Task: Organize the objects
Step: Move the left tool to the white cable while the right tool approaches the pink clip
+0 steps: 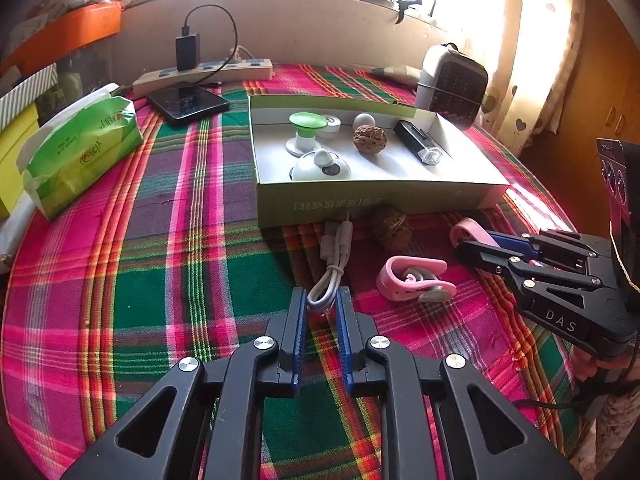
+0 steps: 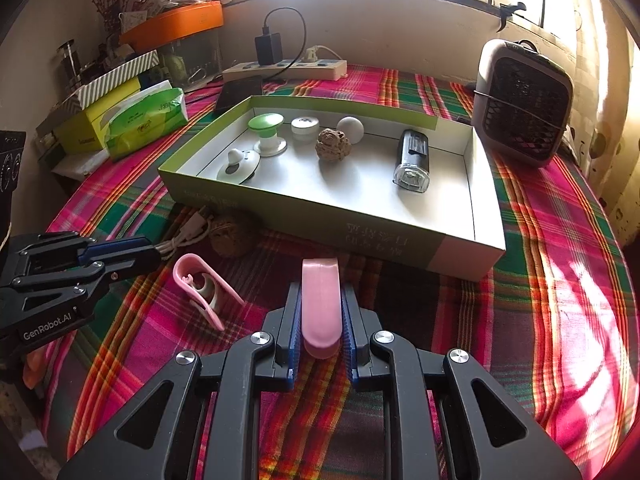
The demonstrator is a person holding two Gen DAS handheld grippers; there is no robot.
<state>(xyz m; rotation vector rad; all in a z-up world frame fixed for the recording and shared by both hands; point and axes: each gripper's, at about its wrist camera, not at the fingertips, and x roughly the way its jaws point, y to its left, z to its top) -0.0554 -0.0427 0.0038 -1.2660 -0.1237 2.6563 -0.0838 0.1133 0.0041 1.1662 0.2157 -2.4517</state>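
My left gripper (image 1: 322, 300) is shut on the looped end of a white cable (image 1: 334, 256) that lies on the plaid cloth before the green box (image 1: 372, 200). My right gripper (image 2: 320, 300) is shut on a pink clip (image 2: 320, 304), just in front of the box (image 2: 360, 232). A second pink clip (image 1: 412, 280) lies on the cloth between the grippers; it also shows in the right wrist view (image 2: 204, 292). A walnut (image 1: 392, 226) sits against the box front. Inside the box are a green-topped spool (image 1: 304, 132), a white round gadget (image 1: 320, 166), a walnut (image 1: 370, 140), a white ball (image 1: 364, 120) and a black bike light (image 1: 418, 142).
A green tissue pack (image 1: 80, 156) lies at the left. A phone (image 1: 188, 102) and power strip (image 1: 204, 74) with a charger are at the back. A small grey fan (image 2: 524, 100) stands at the back right. The table edge curves off at right.
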